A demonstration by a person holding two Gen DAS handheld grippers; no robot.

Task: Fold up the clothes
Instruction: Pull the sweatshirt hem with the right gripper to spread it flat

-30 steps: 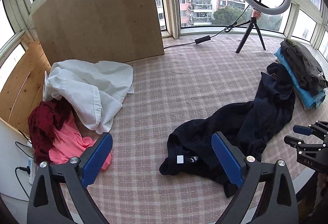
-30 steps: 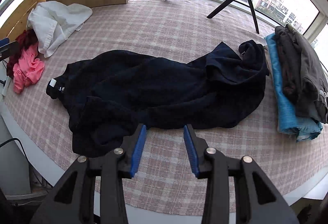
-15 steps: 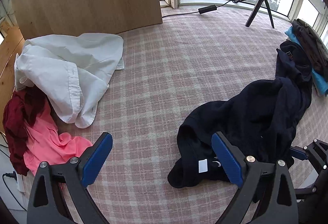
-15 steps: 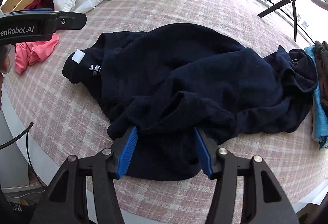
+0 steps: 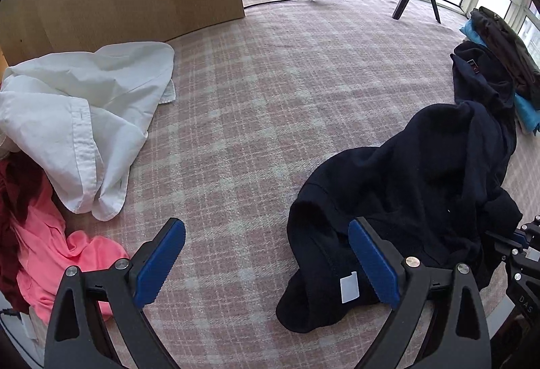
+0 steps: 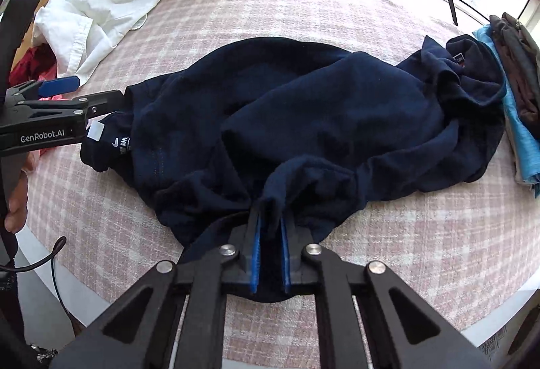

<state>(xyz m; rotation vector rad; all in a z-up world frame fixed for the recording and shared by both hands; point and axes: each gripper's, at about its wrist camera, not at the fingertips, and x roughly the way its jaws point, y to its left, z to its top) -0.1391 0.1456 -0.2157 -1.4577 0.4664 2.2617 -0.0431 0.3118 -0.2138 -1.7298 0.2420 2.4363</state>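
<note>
The navy sweatshirt point(image 6: 303, 106) lies crumpled on the checked table point(image 6: 422, 234), its long axis running crosswise in front of the right gripper point(image 6: 269, 234), from the labelled hem end on that gripper's left to the collar on its right. The right gripper's jaws are closing on a bunched near-edge fold, fabric pinched between the pads. The left gripper point(image 5: 266, 264) hangs spread wide over the hem end, which lies under its right finger, nothing pressed. It is the nearer one to the white tag point(image 5: 348, 282). The right wrist view shows the pinch; the left wrist view hides it but shows the bare table between its fingers.
</note>
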